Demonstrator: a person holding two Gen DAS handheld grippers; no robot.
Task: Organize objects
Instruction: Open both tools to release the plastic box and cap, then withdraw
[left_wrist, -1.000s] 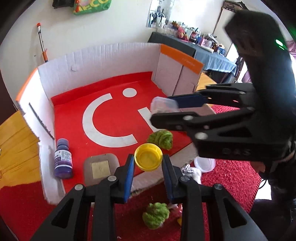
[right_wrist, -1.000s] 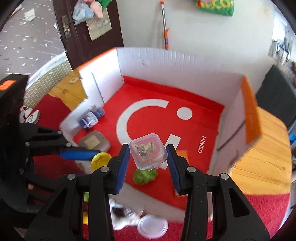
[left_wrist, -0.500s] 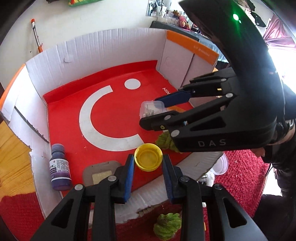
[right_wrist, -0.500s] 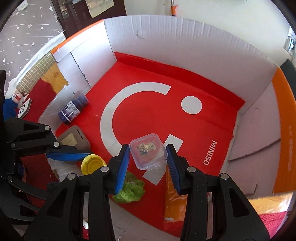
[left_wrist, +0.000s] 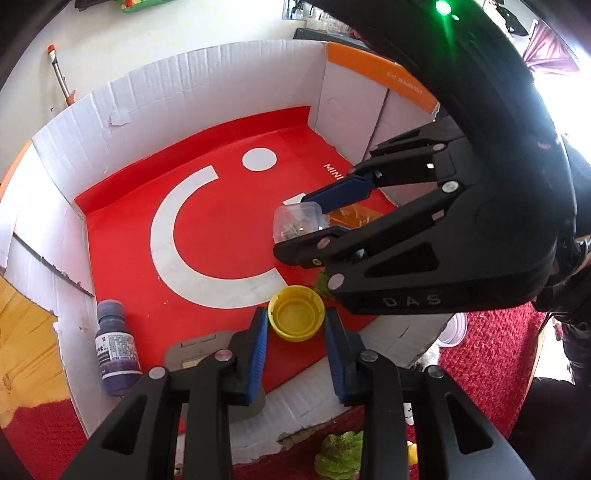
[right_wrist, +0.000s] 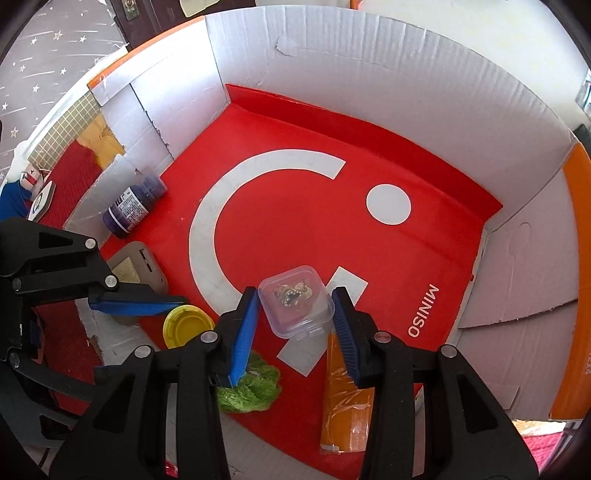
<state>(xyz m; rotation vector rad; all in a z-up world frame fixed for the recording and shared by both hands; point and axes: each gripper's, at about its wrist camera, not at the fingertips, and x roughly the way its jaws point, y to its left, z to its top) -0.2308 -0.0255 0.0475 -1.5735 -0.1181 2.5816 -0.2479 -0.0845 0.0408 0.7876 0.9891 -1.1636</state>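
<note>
Fingers of the left gripper are clamped on a yellow cap, the right gripper's on a clear case; both are held over the box for dropping in.

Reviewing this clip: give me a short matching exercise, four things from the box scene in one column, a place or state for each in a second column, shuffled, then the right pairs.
Things:
1. yellow cap
2. clear plastic case
3. purple bottle
4. orange packet

Places or states:
A. lying on its side by the box's wall
B. between the right gripper's pads
C. flat on the red floor, under the right gripper
D. between the left gripper's pads

Pairs: 1-D, 2-B, 3-A, 4-C
</note>
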